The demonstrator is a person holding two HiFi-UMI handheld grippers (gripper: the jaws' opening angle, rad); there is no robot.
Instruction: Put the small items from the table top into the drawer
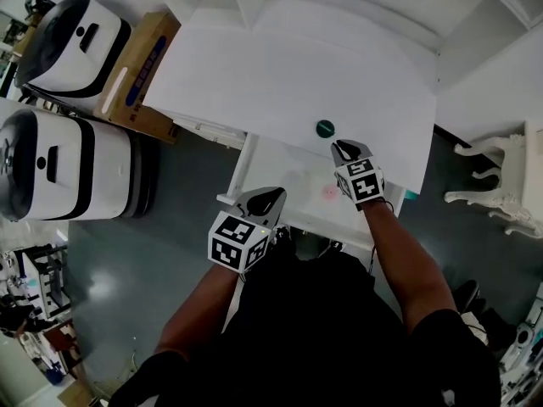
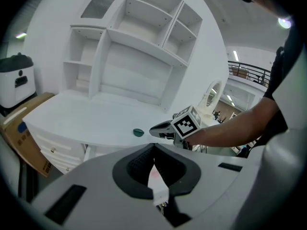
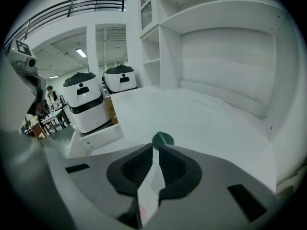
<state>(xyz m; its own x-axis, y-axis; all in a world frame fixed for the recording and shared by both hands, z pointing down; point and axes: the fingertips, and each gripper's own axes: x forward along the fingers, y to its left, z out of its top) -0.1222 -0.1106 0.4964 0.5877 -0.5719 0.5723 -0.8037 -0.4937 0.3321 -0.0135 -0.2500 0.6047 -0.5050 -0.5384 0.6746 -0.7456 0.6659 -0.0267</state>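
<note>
A small dark green disc (image 1: 325, 128) lies on the white desk top (image 1: 254, 75) near its front edge. My right gripper (image 1: 344, 150) hovers just short of the disc, jaws shut and empty; in the right gripper view the disc (image 3: 163, 139) sits right beyond the tips (image 3: 156, 147). Lower left, my left gripper (image 1: 270, 198) is over the open white drawer (image 1: 280, 170), shut and holding nothing. From the left gripper view (image 2: 154, 146) the disc (image 2: 138, 132) and the right gripper (image 2: 154, 130) show ahead. A pink item (image 1: 329, 192) lies in the drawer.
Two white robot-like machines (image 1: 72, 32) (image 1: 68, 164) and a cardboard box (image 1: 140, 66) stand left of the desk. A white ornate chair (image 1: 509, 181) stands at the right. White shelves (image 2: 139, 47) rise at the desk's back.
</note>
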